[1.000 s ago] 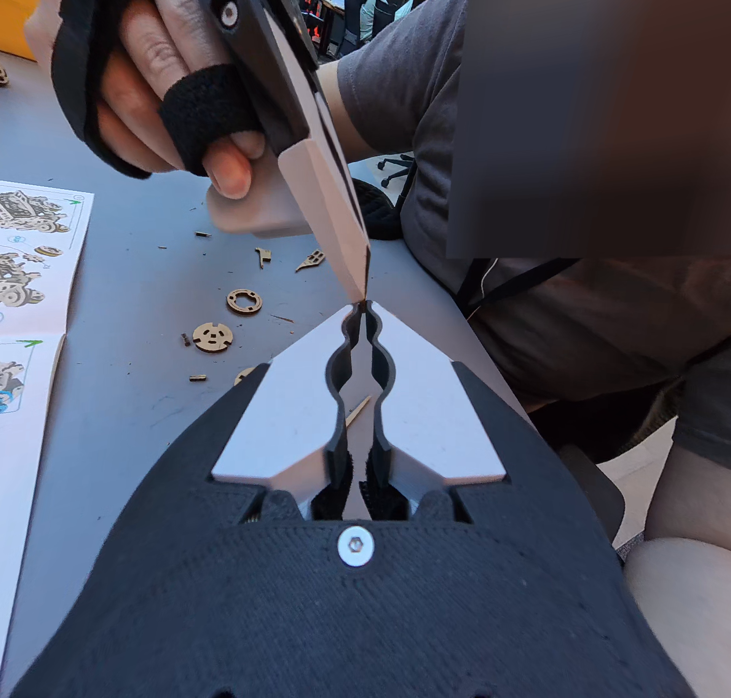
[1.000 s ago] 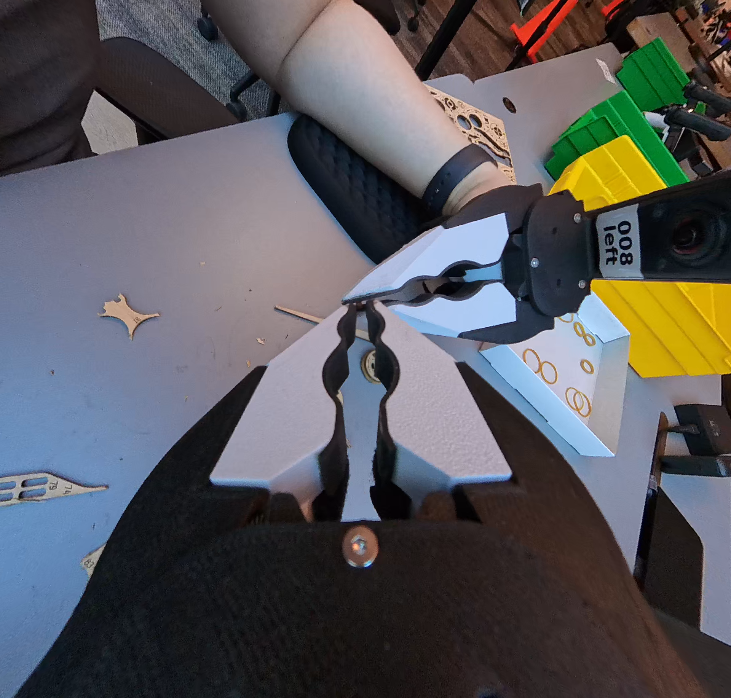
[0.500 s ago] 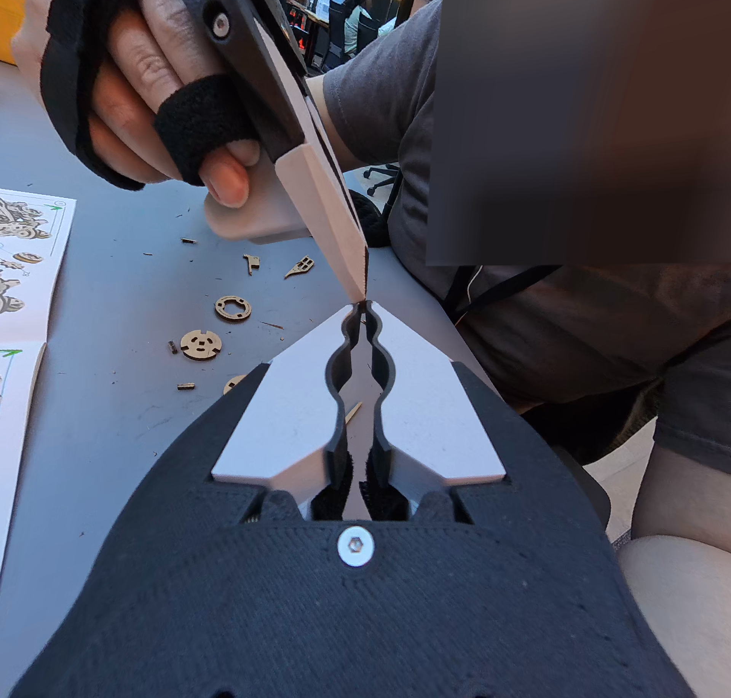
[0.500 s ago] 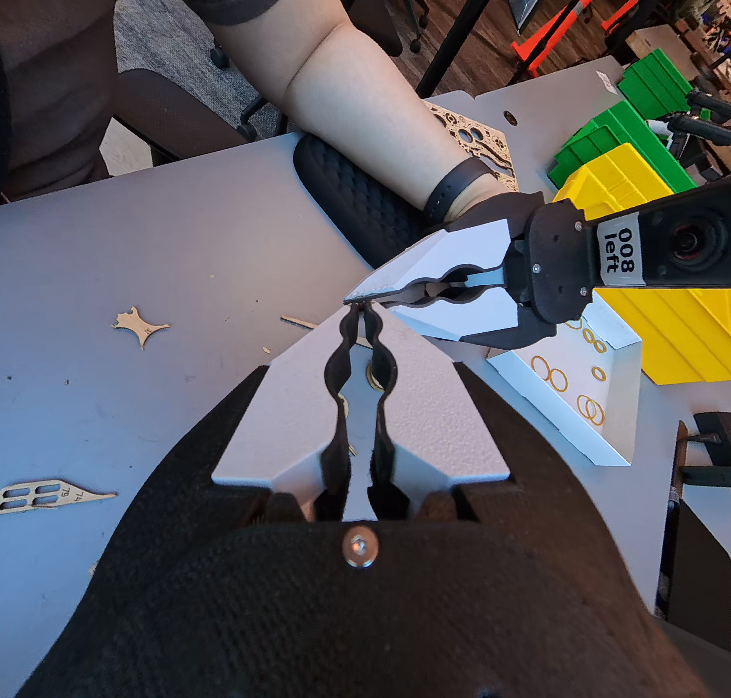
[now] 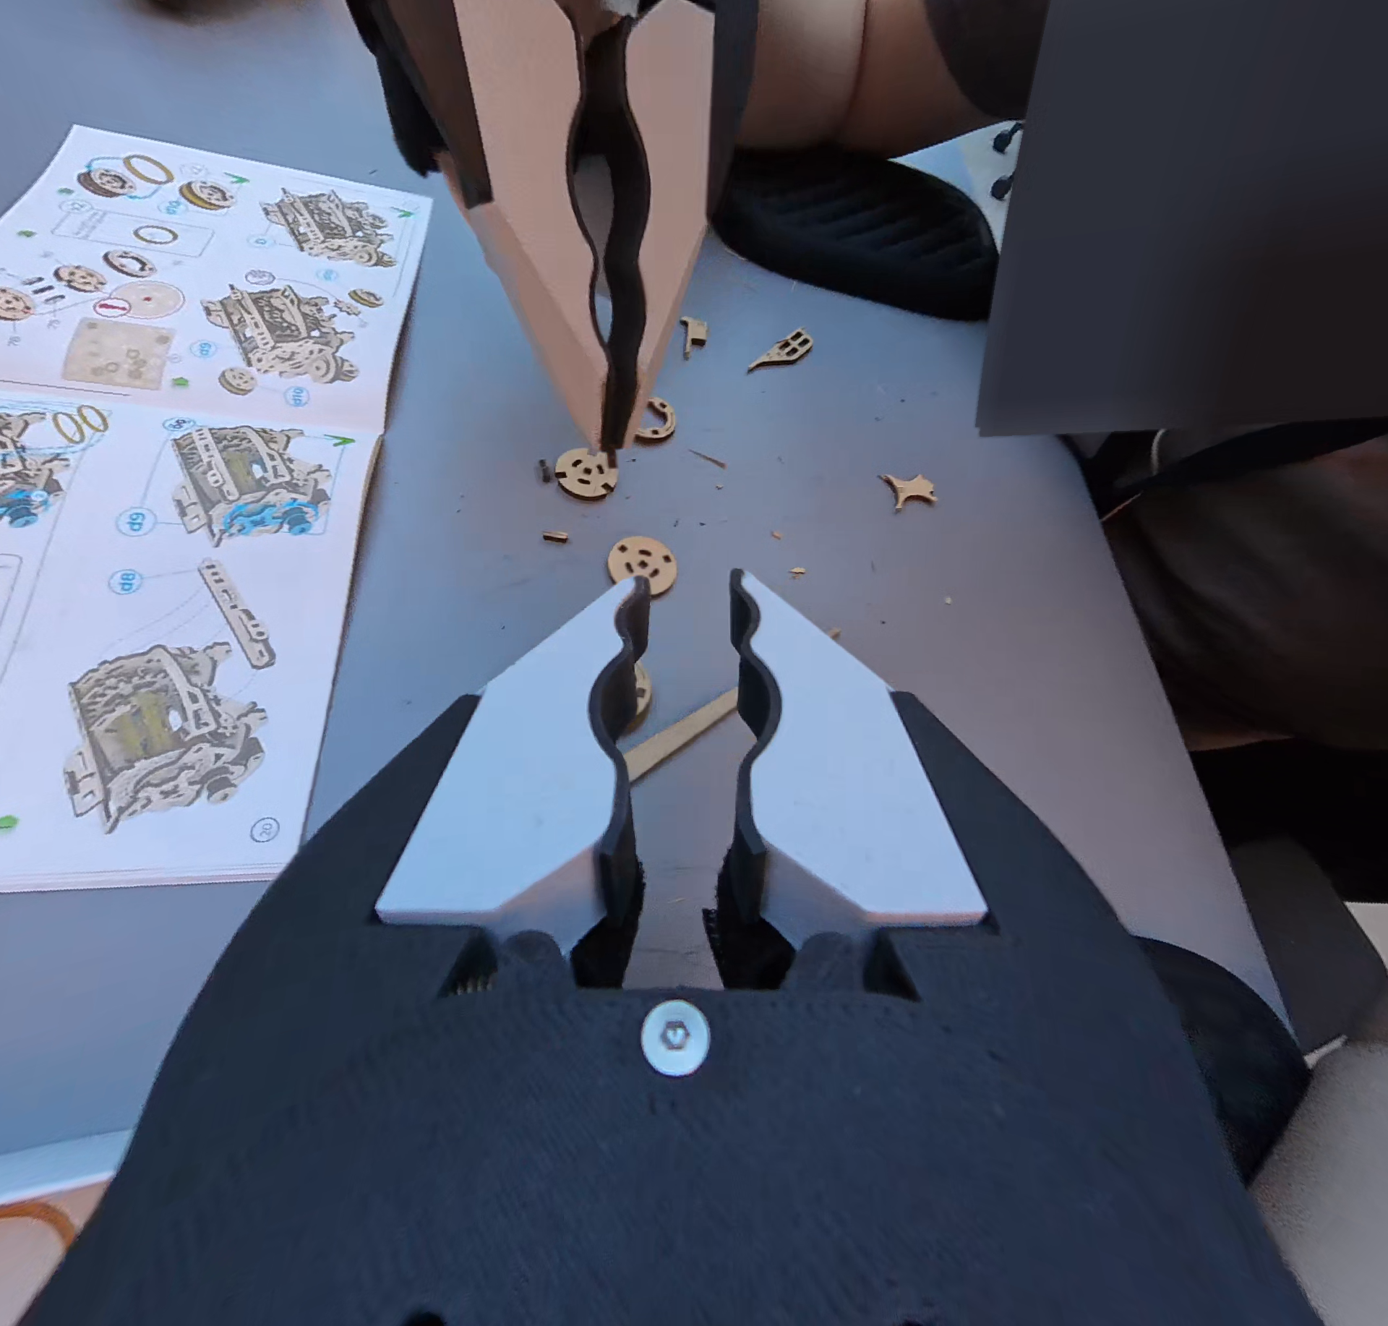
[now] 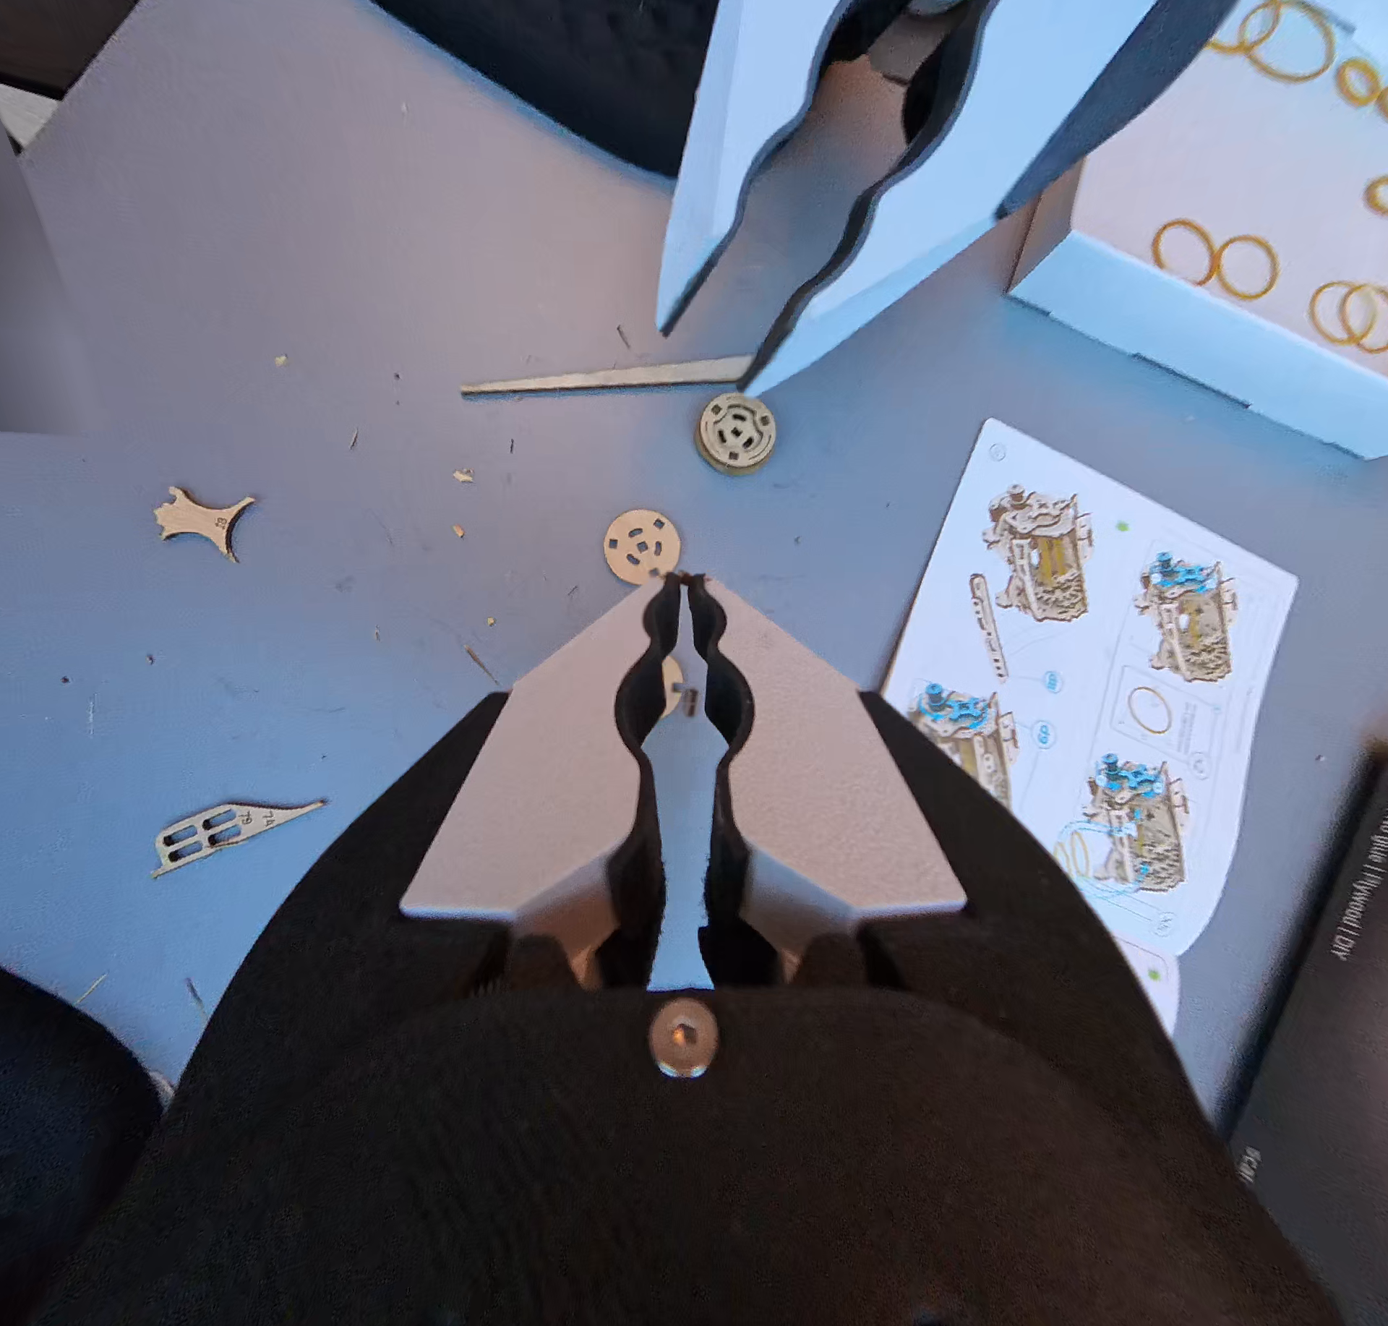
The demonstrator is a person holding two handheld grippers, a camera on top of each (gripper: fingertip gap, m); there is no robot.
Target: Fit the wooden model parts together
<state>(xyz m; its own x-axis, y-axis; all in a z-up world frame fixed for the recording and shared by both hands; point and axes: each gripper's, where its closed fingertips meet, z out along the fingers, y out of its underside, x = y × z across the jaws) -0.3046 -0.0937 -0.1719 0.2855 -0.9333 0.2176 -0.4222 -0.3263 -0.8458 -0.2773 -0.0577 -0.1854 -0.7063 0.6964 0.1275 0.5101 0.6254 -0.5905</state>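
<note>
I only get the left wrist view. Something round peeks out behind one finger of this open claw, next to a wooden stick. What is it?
Observer: The right wrist view shows it whole. It is a thick wooden wheel with cut-outs, lying just off the end of the stick.
Visitor: Is there anything near this claw that I can't see?
Observer: Yes, a white open box with yellow rubber bands in it sits on the table beside the left gripper.
Visitor: The other claw looks shut. Is it holding something?
Observer: Its own camera shows the right gripper closed to a sliver. There is a brown fleck at the tips, too small to name.
</note>
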